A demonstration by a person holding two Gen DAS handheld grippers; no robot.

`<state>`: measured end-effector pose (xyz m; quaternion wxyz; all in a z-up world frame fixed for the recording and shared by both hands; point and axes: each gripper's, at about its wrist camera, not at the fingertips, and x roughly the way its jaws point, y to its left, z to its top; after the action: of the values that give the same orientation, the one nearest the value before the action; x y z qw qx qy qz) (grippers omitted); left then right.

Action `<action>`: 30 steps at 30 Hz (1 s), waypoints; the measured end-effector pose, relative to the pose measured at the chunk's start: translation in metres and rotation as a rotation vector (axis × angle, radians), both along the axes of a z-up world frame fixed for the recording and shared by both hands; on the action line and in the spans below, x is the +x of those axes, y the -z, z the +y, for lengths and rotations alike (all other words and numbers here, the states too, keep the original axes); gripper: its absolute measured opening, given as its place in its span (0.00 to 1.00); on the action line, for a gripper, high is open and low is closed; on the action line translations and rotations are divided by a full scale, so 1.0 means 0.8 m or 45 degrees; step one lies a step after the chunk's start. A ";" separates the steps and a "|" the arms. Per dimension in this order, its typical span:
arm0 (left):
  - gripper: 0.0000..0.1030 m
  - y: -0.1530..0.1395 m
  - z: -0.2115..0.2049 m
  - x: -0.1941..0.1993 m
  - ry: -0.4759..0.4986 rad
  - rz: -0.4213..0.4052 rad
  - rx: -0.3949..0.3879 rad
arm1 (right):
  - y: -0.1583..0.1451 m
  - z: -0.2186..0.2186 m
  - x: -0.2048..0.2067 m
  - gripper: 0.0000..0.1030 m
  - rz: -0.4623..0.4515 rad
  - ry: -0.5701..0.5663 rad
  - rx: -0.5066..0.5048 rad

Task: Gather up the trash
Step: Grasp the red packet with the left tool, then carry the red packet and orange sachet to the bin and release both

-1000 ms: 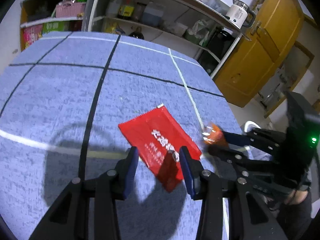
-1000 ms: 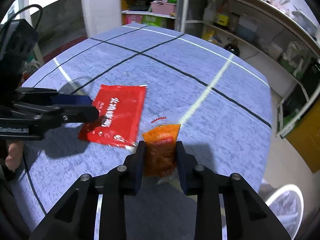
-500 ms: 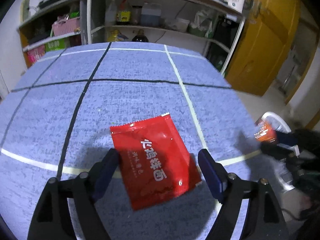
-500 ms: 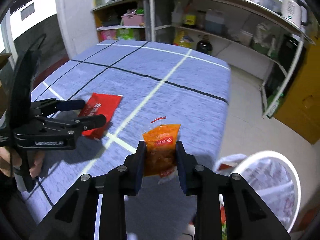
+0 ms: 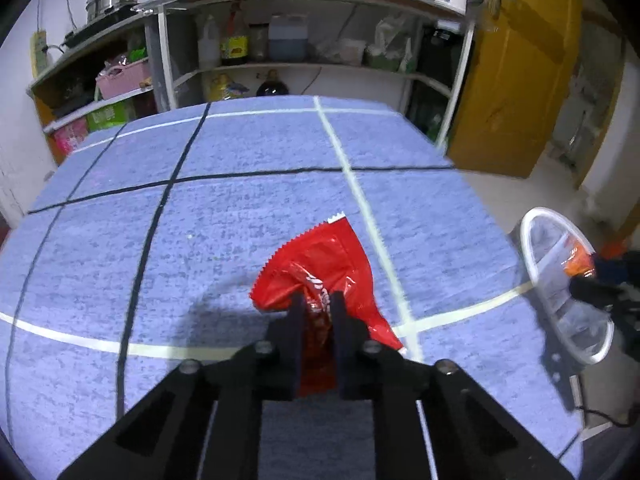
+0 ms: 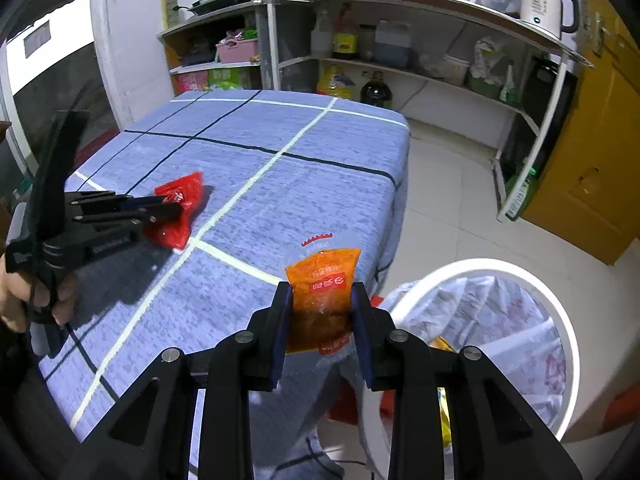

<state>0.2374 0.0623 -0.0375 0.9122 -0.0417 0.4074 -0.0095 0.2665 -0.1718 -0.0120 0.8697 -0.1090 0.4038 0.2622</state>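
Note:
My left gripper (image 5: 317, 304) is shut on a red snack wrapper (image 5: 320, 264), which crumples between the pads just above the blue tablecloth (image 5: 240, 216). The right wrist view shows the same left gripper (image 6: 176, 210) pinching that red wrapper (image 6: 180, 200) on the table. An orange sauce packet (image 6: 324, 284) is pinched in my right gripper (image 6: 320, 308), held past the table's near corner beside a white-rimmed trash bin (image 6: 560, 312). From the left wrist view the trash bin (image 5: 532, 268) is at the right, with the orange packet (image 5: 578, 260) over it.
Metal shelves (image 6: 400, 64) with bottles, bags and a kettle stand behind the table. A yellow door (image 5: 516, 80) is at the right, with tiled floor (image 6: 448, 200) between table and shelves. A person's hand (image 6: 24, 300) holds the left gripper.
My left gripper opened wide over the flat red wrapper, then shut on it and crumpled it. My right gripper carried the orange packet off the table toward the bin.

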 end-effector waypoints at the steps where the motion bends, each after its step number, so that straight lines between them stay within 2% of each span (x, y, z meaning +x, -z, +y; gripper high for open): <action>1: 0.09 -0.002 0.000 -0.002 0.009 -0.014 -0.009 | -0.001 -0.002 0.000 0.29 -0.001 0.002 0.002; 3: 0.09 -0.008 0.000 -0.009 0.030 -0.045 -0.062 | -0.004 -0.007 -0.002 0.29 -0.010 0.012 0.012; 15: 0.09 -0.049 -0.041 -0.024 0.187 -0.151 -0.168 | -0.015 -0.041 -0.012 0.29 -0.040 0.096 0.054; 30: 0.09 -0.067 -0.175 0.005 0.441 -0.146 -0.234 | -0.016 -0.153 -0.031 0.29 -0.055 0.354 0.107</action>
<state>0.2417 -0.0778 0.0161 0.9111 -0.0533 0.3532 -0.2058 0.2420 -0.2946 0.0011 0.9098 -0.0213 0.3850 0.1535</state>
